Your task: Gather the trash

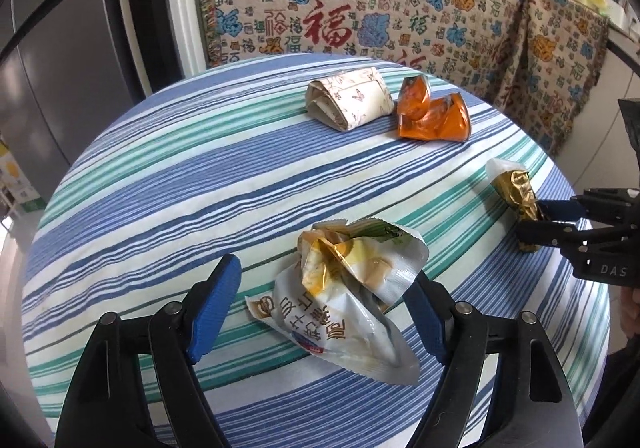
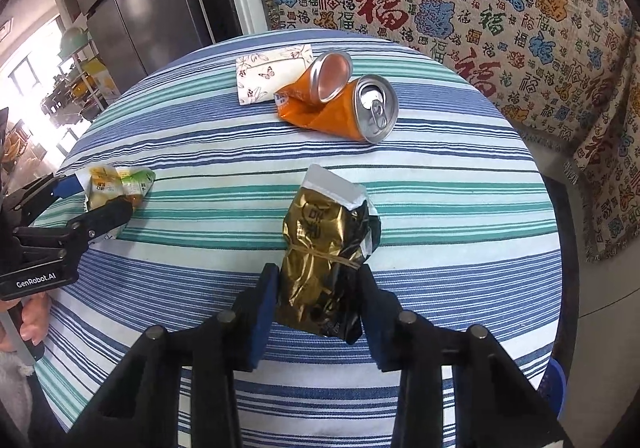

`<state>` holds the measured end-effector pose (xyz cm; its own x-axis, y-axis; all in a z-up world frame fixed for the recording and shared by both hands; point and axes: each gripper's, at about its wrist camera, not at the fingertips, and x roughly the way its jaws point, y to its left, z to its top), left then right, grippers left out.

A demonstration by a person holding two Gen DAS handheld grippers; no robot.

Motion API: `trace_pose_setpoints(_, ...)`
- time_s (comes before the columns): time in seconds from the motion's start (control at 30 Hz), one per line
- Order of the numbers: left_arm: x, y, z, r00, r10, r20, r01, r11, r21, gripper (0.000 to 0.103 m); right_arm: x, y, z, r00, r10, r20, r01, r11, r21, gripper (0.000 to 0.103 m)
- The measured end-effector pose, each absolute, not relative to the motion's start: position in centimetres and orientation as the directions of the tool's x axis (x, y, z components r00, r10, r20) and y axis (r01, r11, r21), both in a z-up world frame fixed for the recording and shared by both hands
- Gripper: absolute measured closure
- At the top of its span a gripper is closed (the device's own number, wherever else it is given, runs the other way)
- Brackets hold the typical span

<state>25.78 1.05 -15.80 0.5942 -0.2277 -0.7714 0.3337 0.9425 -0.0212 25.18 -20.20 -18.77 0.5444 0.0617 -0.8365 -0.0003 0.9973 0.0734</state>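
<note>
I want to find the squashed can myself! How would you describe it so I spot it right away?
Look at the round table with the blue and green striped cloth. Toward its far side, near the patterned blanket, lies the crushed orange drink can, touching a folded butterfly-print paper. It is the only metal thing there, bent in the middle, with a silver pull-tab top.
</note>
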Motion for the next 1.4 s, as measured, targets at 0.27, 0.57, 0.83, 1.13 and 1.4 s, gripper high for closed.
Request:
trace_pose_setpoints(0.27,26.4,1.2,-17.2,0.529,-0.233,-0.816,0.338,0.94,-0.05,0.014,25.3,-20.3,-19.0,0.545,0.038,-0.838,0.011,0.999,0.053,0.057)
trace_pose_setpoints(0.57,25.9,1.2,-16.2,0.563,-0.242,-0.79,0.346,0.937,-0.041,0.014,25.3,-20.5,-18.6,0.55,0.043,-0.834,0.017,0.998,0.062,0.044)
trace_pose_setpoints(0.83,25.2,0.5,-16.6,0.552,-0.225,-0.803,0.387,0.922,0.008,0.044,25.5,-20.2,-19.2,0.516,0.053,-0.855,0.011,0.998,0.069,0.062)
trace_pose_setpoints(1.13,25.1,1.2,-15.2,0.564,-0.293,-0.772,0.393,0.918,-0.061,0.065,24.0,-20.1,-17.1,0.558,0.055,-0.828,0.009,0.997,0.073,0.064)
trace_pose_setpoints(1.4,24.0,0.3,-13.8,0.57,-0.359,-0.74,0.427,0.898,-0.107,0.069,21.5,-22.0,-15.5,0.578,0.051,-0.815,0.032,0.996,0.085,0.064)
